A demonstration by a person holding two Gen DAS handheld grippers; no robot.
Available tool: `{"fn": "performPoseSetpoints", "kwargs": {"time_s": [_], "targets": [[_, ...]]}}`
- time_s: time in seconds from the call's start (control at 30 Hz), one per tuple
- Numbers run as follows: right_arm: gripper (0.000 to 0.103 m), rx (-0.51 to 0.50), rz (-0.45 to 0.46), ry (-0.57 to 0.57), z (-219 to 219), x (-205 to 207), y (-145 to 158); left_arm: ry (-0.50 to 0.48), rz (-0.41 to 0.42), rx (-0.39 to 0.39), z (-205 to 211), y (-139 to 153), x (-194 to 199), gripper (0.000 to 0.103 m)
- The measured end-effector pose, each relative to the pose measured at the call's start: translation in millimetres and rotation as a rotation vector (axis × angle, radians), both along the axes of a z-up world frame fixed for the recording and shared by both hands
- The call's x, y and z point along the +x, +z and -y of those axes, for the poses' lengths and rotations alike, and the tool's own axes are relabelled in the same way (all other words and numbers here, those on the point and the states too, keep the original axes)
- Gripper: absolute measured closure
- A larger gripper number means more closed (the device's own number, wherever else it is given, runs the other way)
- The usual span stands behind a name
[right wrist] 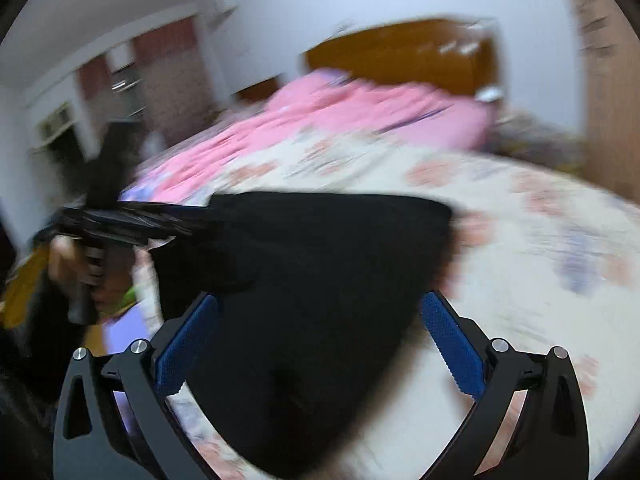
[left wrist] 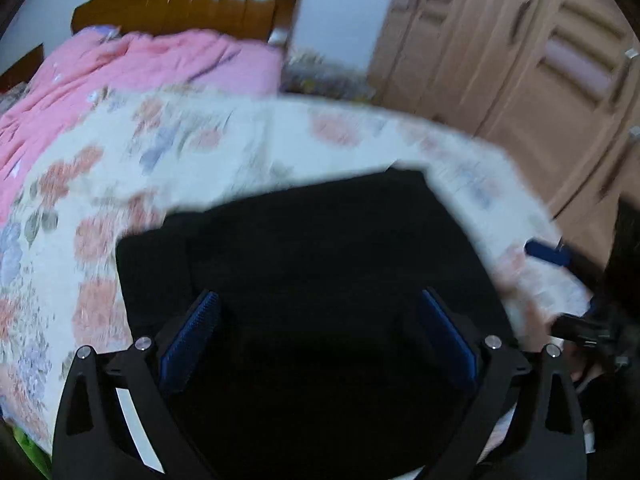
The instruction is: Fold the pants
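The black pants (left wrist: pixel 304 264) lie folded into a compact dark pile on the floral bedsheet (left wrist: pixel 120 168). My left gripper (left wrist: pixel 318 300) is open, its blue pads spread wide just above the pile. In the right wrist view the pants (right wrist: pixel 304 280) lie on the sheet under my right gripper (right wrist: pixel 320 304), which is also open and empty. The left gripper (right wrist: pixel 120 226), held in a hand, shows at the left of that view beside the pile's edge. The right gripper's blue fingertip (left wrist: pixel 548 254) shows at the right of the left wrist view. Both views are motion blurred.
A pink quilt (left wrist: pixel 132 68) is bunched at the head of the bed before a wooden headboard (left wrist: pixel 188 4). A wooden wardrobe (left wrist: pixel 520 60) stands to the right. The bed's edge runs close by the pants on the right.
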State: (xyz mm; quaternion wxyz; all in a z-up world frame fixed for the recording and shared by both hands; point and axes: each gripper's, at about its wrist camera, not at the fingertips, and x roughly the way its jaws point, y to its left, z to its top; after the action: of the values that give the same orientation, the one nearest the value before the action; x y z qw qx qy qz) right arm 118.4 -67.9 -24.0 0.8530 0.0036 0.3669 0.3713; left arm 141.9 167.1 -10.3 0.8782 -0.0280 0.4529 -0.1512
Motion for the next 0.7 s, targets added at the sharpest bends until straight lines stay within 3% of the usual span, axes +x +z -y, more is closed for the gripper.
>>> {"fn": "performPoseSetpoints", "kwargs": {"time_s": [0.07, 0.1, 0.17, 0.23, 0.37, 0.5, 0.6, 0.7], "targets": [[0.004, -0.102, -0.054, 0.065, -23.7, 6.5, -21.9, 0.013, -0.04, -0.013, -9.9, -20.9, -0.8, 0.016], [0.004, -0.14, -0.05, 0.074, -28.0, 6.0, -31.1, 0.007, -0.016, -0.026, -15.8, -25.7, -4.7, 0.016], [0.004, -0.055, -0.076, 0.059, -17.2, 9.2, -35.2, -0.025, 0.016, 0.025, -13.1, -30.6, -10.4, 0.016], [0.004, -0.061, -0.072, 0.061, -16.1, 8.3, -33.7, -0.031, 0.019, 0.056, -15.0, -34.4, -6.2, 0.016], [0.005, -0.082, -0.058, 0.073, -13.2, 16.8, -17.7, -0.026, 0.019, 0.003, -21.4, -35.3, -2.8, 0.016], [0.005, 0.035, -0.057, 0.044, -6.4, 66.8, -1.3, -0.021, 0.032, 0.027, -17.3, -37.3, -4.6, 0.011], [0.005, 0.068, -0.108, 0.088, -14.8, 105.3, -12.3, -0.02, 0.043, 0.061, -10.7, -39.4, -5.1, 0.008], [0.005, -0.025, -0.131, -0.009, -12.9, 138.1, -31.6, -0.022, 0.042, 0.052, -11.9, -38.7, -5.1, 0.008]]}}
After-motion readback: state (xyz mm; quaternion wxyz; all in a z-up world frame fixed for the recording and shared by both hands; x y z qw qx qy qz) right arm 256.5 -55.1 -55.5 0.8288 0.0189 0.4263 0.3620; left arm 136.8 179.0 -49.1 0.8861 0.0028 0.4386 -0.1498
